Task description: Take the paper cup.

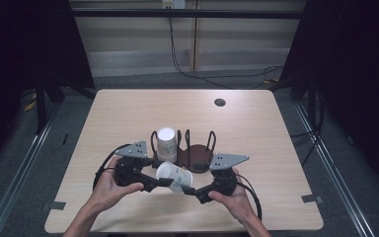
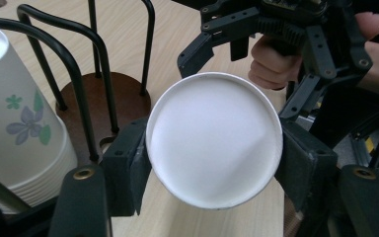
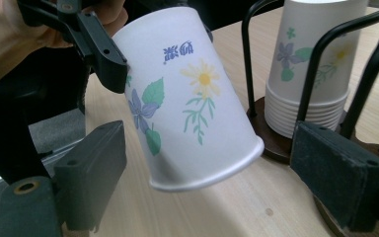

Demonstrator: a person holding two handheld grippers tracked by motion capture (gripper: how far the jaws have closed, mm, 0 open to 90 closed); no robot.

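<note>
A white paper cup [image 1: 175, 177] printed with flowers hangs tilted over the table's front, between my two grippers. My left gripper [image 1: 164, 182] is shut on it near its narrow end, and the cup's white base [image 2: 214, 140] faces that gripper's camera, with a pad pressed on each side. My right gripper [image 1: 188, 190] is open. Its jaws stand wide on either side of the cup's wider rim [image 3: 212, 175], which neither pad [image 3: 98, 165] touches. Just behind, a stack of upside-down cups [image 1: 166, 140] [image 3: 311, 64] stands in the left slot of a wire rack [image 1: 197, 154].
The rack has a brown base [image 2: 111, 106] and black wire loops [image 3: 321, 54], and its middle and right slots hold nothing. A small dark round hole [image 1: 220, 102] lies far back on the wooden table [image 1: 256, 133]. Dark curtains flank the table, and cables run over the floor behind.
</note>
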